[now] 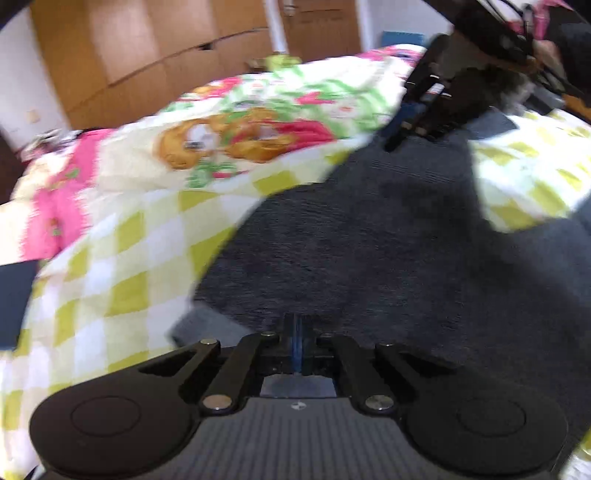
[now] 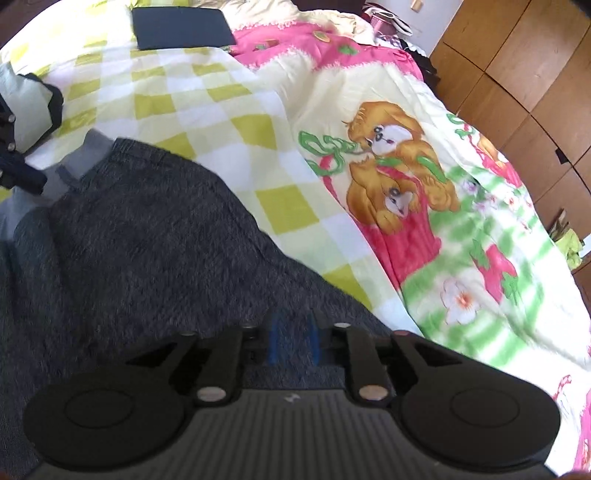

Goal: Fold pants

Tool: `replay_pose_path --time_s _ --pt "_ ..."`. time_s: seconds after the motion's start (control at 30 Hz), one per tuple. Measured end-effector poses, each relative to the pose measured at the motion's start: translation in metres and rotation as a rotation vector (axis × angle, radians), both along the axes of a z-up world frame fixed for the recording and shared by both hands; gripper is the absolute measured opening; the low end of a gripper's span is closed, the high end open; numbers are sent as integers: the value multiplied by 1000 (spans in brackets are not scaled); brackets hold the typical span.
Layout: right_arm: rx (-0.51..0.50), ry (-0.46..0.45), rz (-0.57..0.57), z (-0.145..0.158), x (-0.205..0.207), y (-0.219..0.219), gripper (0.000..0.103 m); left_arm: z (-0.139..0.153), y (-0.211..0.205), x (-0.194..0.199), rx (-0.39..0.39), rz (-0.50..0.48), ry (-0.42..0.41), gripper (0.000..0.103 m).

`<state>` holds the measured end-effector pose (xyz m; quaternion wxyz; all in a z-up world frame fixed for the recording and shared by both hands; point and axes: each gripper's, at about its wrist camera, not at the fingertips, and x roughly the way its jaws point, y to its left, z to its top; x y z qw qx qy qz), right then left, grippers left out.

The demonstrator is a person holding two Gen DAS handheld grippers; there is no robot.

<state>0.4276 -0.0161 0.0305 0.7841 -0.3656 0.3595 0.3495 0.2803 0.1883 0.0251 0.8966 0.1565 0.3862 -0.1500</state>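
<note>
Dark grey knit pants [image 1: 369, 236] lie spread on a bed with a yellow-checked and cartoon-print cover [image 1: 155, 221]. My left gripper [image 1: 298, 332] is shut on the pants' near edge, its blue pads pressed together. The right gripper [image 1: 413, 122] shows in the left wrist view at the far end of the pants, down on the fabric. In the right wrist view the pants [image 2: 140, 236] stretch away to lighter grey cuffs [image 2: 85, 155]. My right gripper [image 2: 293, 341] has its blue pads a little apart with pants fabric between them.
A dark flat rectangular thing [image 2: 181, 27] lies on the bed's far side. Wooden wardrobes [image 2: 517, 85] stand along the bed. A pale garment with a dark trim [image 2: 29, 110] lies at the left. The bed cover [image 2: 388, 184] runs to the right.
</note>
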Motion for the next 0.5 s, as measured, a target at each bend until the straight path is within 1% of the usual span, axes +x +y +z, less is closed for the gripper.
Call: replay_pose_path --time_s 0.03,0.07,0.1,0.13,0.17,0.2,0.3,0.33,0.4,0.43,0.5 --pt "8 0 2 -2 0 3 22 3 7 3 -7 18 -25 17" --pt "13 5 8 -4 1 8 22 4 13 5 -6 28 -46 21" --pt "12 16 15 -8 2 12 24 3 19 11 -3 24 -42 35" --pt "10 21 18 -11 2 14 25 0 25 20 10 15 -24 45" --pt "7 24 22 -14 2 18 27 -4 30 26 27 15 -9 59" --pt "6 31 26 -17 1 21 28 -9 35 35 45 22 8 61" --pt "6 50 35 -22 2 27 28 -23 50 53 93 73 37 61" --pt "12 55 38 -23 2 28 28 -25 56 57 69 74 60 61" --pt "17 61 36 -26 5 31 28 -28 61 63 -19 80 107 58" --pt "15 57 29 -28 6 32 28 -29 59 66 -45 60 126 58" --pt "6 59 25 -30 11 36 28 -34 53 75 -41 32 148 57"
